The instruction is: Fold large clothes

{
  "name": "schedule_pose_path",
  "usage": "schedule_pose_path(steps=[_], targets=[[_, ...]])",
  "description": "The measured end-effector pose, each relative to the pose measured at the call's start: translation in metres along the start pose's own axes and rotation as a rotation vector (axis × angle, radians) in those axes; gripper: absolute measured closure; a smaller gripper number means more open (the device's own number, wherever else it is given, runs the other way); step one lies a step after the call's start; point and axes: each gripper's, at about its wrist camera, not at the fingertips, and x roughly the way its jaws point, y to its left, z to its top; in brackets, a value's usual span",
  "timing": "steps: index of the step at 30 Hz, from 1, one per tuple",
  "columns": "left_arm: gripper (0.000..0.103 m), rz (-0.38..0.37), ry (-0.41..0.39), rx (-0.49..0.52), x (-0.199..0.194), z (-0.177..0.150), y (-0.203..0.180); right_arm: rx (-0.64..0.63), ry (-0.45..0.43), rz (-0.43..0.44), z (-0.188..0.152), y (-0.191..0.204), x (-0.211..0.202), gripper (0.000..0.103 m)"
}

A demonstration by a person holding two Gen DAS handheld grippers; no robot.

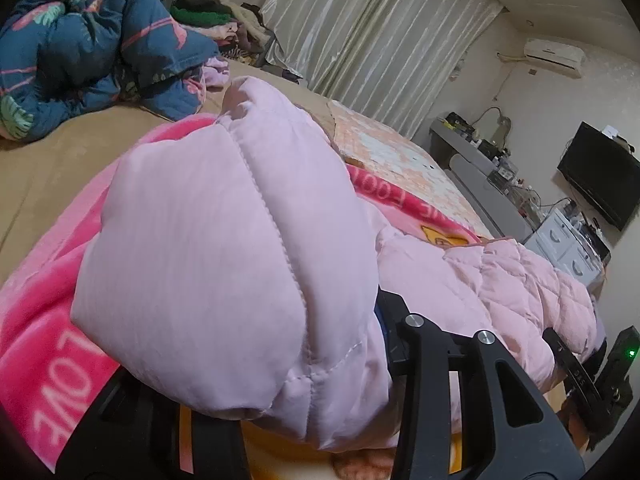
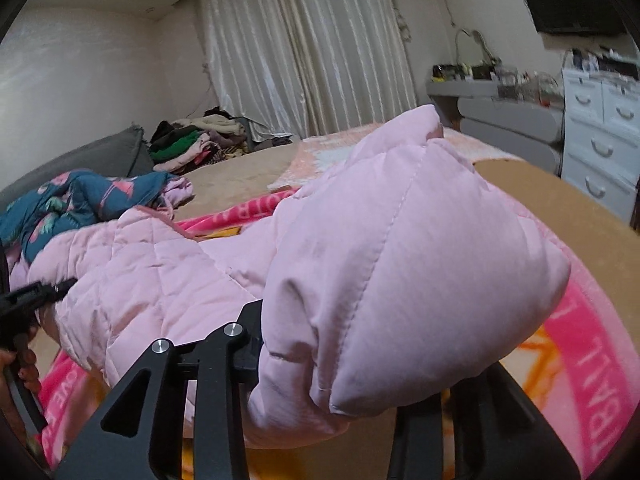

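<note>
The pale pink puffer jacket (image 1: pixel 224 240) lies across a bright pink lettered blanket (image 1: pixel 48 360) on the bed (image 1: pixel 52 160), with one padded sleeve bulging up in front of each wrist camera.

**Left gripper** (image 1: pixel 280 412) — its black frame sits low in the left wrist view, with the thick sleeve end filling the space between the two fingers. The fingers are pinching the sleeve fabric; the fingertips themselves are buried under the padding. The quilted body of the jacket extends to the right of the sleeve toward the bed edge.

**Right gripper** (image 2: pixel 332 400) — the same arrangement in the right wrist view: the other sleeve (image 2: pixel 400 260) is clamped between the fingers and rises away from the camera, its cuff end pointing toward the curtains (image 2: pixel 320 48). The jaw tips are hidden by fabric. At the left edge of this view the left gripper's handle and the person's hand (image 2: pixel 16 364) are partly visible beside the jacket body.

**Surroundings**
- A dark blue flamingo-print quilt (image 1: pixel 80 48) is bunched at the head of the bed, apart from the jacket.
- A stack of folded clothes (image 2: pixel 192 144) lies at the far corner near the curtains.
- A white chest of drawers (image 2: pixel 600 136) stands beside the bed.
- A wall-mounted television (image 1: pixel 600 176) hangs beyond the foot of the bed.
</note>
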Motion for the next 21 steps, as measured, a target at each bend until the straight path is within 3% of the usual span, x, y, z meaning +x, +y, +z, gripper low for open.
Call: schedule_pose_path(steps=[6,21], targets=[[0.072,-0.006,-0.003,0.046,-0.033,-0.013,-0.005,-0.051,-0.036,0.015,-0.008,0.011,-0.043,0.070],[0.072,-0.023,-0.016,0.044,-0.087,-0.052,0.009,-0.062,-0.079,0.014,-0.041,0.018,-0.114,0.071]])
